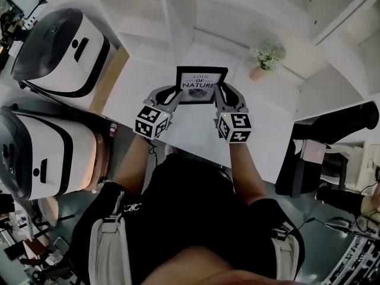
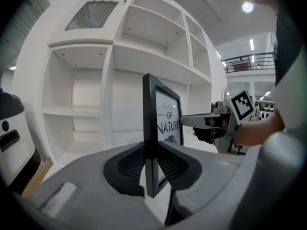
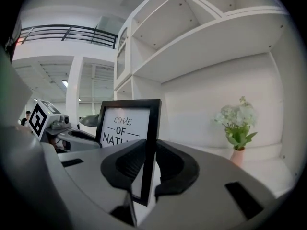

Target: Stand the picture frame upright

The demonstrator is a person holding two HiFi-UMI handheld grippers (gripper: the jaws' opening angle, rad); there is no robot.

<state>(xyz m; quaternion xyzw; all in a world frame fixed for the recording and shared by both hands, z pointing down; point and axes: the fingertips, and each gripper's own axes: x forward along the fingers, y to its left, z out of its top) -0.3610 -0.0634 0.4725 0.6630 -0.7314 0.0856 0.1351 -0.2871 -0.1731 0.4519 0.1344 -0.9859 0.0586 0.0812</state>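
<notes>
You faced the tall white open-shelved unit (image 2: 120,47). Only your left gripper view showed the ribbed panel at its top. Only the head view caught the two rounded white-and-black machines (image 1: 59,46) at your left. The black rectangular picture frame (image 1: 201,85) was upright over the unit's white counter (image 1: 148,82), its face turned toward you. Its white print read "LOVE OF NATURE" in black, above a dark swirl. The small pale-flowered plant in a pink pot (image 3: 237,128) stood right of the frame and apart from it, seen only in the head and right gripper views. Your left gripper (image 2: 152,162) was clamped on the frame's left edge and your right gripper (image 3: 144,166) on its right edge.
</notes>
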